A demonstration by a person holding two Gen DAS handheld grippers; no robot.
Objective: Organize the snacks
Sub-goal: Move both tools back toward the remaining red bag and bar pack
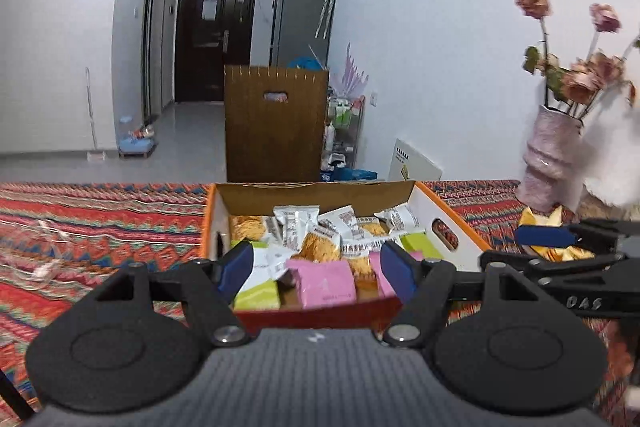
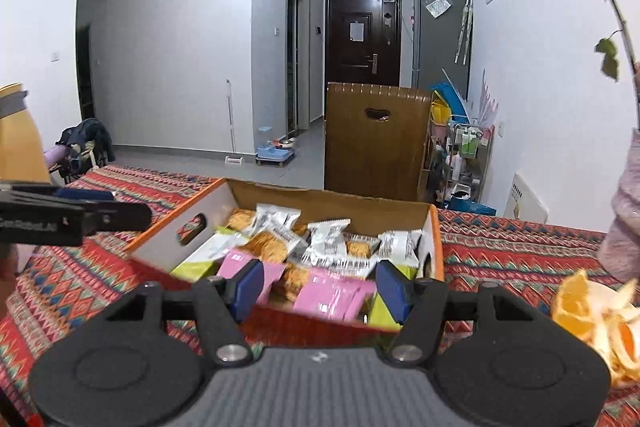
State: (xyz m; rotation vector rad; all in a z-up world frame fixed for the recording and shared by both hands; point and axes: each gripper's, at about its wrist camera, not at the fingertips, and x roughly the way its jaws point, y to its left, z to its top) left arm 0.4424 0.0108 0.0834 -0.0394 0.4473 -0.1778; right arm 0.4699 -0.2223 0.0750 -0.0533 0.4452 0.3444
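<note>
An orange-rimmed cardboard box [image 1: 426,205] [image 2: 218,205] sits on the patterned tablecloth. It holds pink packets [image 1: 326,285] [image 2: 332,297], white wrapped snacks [image 1: 296,223] [image 2: 328,243], green cartons [image 1: 256,293] [image 2: 196,265] and clear packs of golden crisps [image 1: 320,247] [image 2: 268,247]. My left gripper [image 1: 316,267] hovers at the box's near edge, open, with nothing between its blue pads. My right gripper [image 2: 318,289] hovers beside it at the same edge, also open and empty. Each gripper shows at the edge of the other's view: the right gripper [image 1: 544,237] and the left gripper [image 2: 80,203].
A pink vase of dried roses [image 1: 548,159] [image 2: 624,227] stands right of the box, with orange peel [image 2: 592,311] [image 1: 540,219] in front of it. A wooden chair back [image 1: 276,123] [image 2: 372,139] rises behind the table's far edge. The tablecloth [image 1: 100,227] stretches left.
</note>
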